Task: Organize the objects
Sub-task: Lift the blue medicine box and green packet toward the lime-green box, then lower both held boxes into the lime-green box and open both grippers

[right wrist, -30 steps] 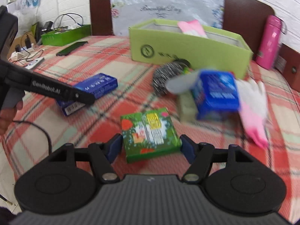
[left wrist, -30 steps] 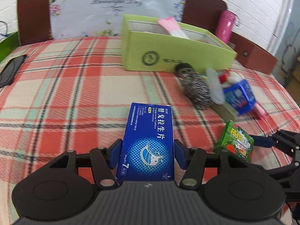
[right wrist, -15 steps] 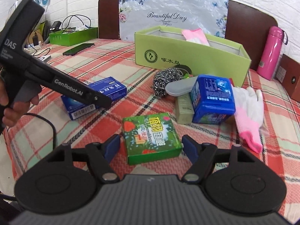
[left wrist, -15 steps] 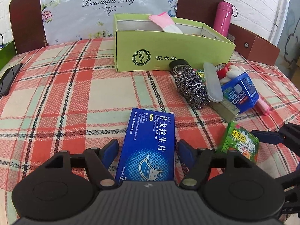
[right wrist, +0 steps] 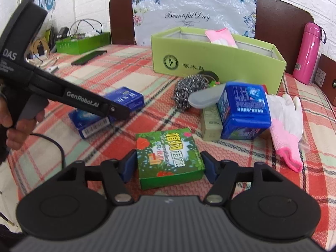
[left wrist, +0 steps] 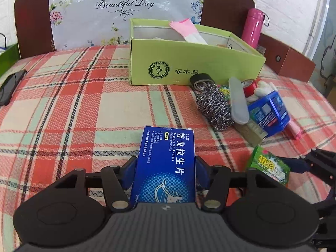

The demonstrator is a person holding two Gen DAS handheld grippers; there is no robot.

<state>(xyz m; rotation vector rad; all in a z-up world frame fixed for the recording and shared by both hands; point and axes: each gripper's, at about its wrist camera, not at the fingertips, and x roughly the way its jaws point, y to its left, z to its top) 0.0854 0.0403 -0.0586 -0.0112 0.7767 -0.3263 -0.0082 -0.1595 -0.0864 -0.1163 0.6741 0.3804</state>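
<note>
A blue tablet box (left wrist: 168, 157) lies on the plaid bed cover. My left gripper (left wrist: 166, 168) has its jaws closing, and both blue pads press on the box's long sides. The right wrist view shows this gripper (right wrist: 117, 111) over the same blue box (right wrist: 126, 98). A green patterned box (right wrist: 168, 151) sits between the jaws of my right gripper (right wrist: 169, 163), which are closing with the pads against its sides. That green box (left wrist: 268, 166) and right gripper (left wrist: 302, 163) appear at the right edge of the left wrist view. A light green open carton (left wrist: 189, 63) stands behind, with a pink glove sticking out.
A steel scourer (left wrist: 214, 109), a grey insole (left wrist: 237, 103), a blue tub (right wrist: 245, 109) and a pink-and-white glove (right wrist: 287, 130) are piled in front of the carton (right wrist: 220, 56). A pink flask (right wrist: 308, 50) stands at the back right. A phone (left wrist: 10, 84) lies far left.
Half a second ago both pairs of jaws stood slightly wider, with gaps beside the boxes. They have now closed in against them. Neither hand has shifted noticeably.
</note>
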